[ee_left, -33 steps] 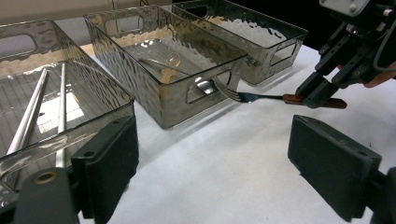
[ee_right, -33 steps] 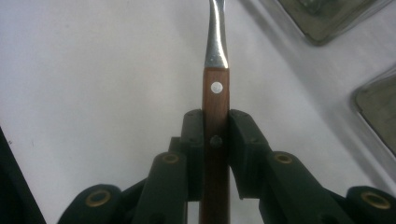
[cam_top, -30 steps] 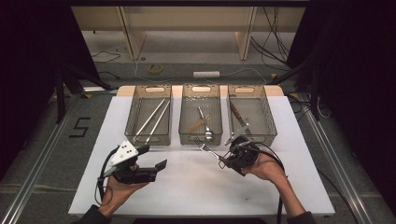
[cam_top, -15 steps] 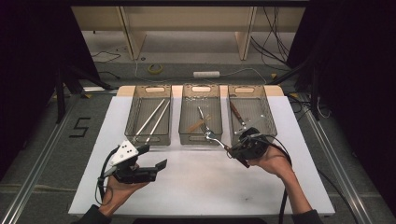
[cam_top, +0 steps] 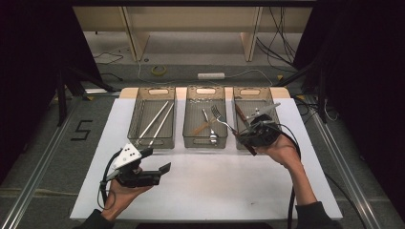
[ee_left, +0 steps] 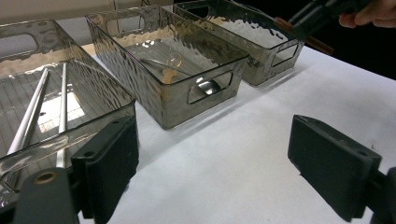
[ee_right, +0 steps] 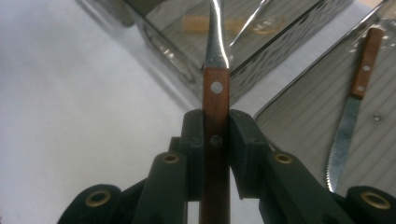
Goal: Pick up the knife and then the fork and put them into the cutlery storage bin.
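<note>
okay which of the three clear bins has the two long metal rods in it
The left bin, nearest the left gripper. The middle bin holds mixed cutlery.

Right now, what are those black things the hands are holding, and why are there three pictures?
They are claws that a person squeezes by hand. One picture looks down from above the table; the other two come from little cameras riding on each claw. On the white table stand three clear plastic bins: the left bin has two metal rods, the middle bin has a spoon and other cutlery, and the right bin has a wooden-handled knife. The right claw is pinching a wooden-handled silver fork over the bins. The left claw is open, holding nothing.
</note>
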